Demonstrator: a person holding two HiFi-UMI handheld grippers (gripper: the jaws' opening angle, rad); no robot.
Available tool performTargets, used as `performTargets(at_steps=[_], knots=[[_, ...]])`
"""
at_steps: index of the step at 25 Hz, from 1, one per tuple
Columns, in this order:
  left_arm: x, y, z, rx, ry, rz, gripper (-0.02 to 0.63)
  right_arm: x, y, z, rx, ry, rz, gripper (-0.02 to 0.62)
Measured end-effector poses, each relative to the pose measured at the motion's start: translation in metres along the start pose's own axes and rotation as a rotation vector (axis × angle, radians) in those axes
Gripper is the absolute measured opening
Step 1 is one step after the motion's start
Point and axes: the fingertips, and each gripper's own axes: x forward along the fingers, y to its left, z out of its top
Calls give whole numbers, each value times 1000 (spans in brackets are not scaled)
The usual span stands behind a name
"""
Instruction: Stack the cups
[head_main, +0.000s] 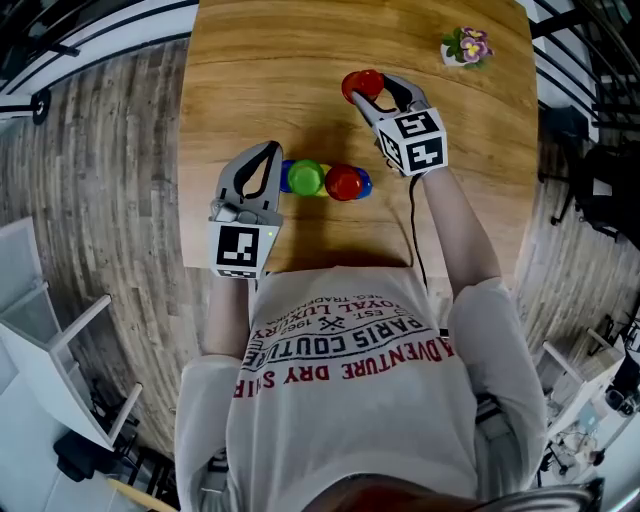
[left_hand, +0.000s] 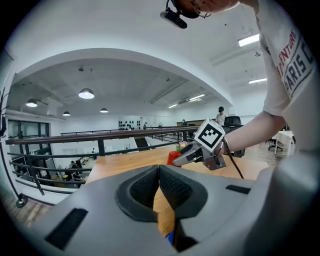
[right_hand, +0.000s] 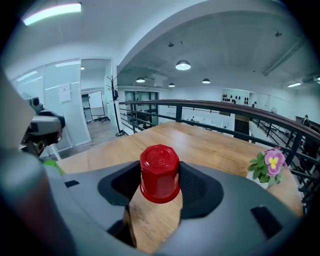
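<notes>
One red cup (right_hand: 159, 172), upside down, is clamped between the jaws of your right gripper (head_main: 365, 88) at the upper centre of the head view, over the wooden table (head_main: 260, 70). Lower left of it, a green cup (head_main: 305, 178), a second red cup (head_main: 343, 183) and blue cups (head_main: 364, 185) cluster just beside your left gripper (left_hand: 159, 175), whose jaws are pressed together on nothing.

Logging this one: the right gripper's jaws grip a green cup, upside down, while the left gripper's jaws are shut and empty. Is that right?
Not quite. The cup in the right gripper is red, not green, as the right gripper view shows. It is upside down, and the left gripper is shut and empty.
</notes>
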Motion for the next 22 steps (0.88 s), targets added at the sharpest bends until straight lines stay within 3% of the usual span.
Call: performTargets(at_steps=[8, 22], knots=[[-15, -16, 26, 48, -67, -44, 17, -64, 27, 25, -24, -70, -62, 249], [-52, -34, 26, 61, -89, -86, 17, -129, 109, 17, 0, -33, 78, 249]])
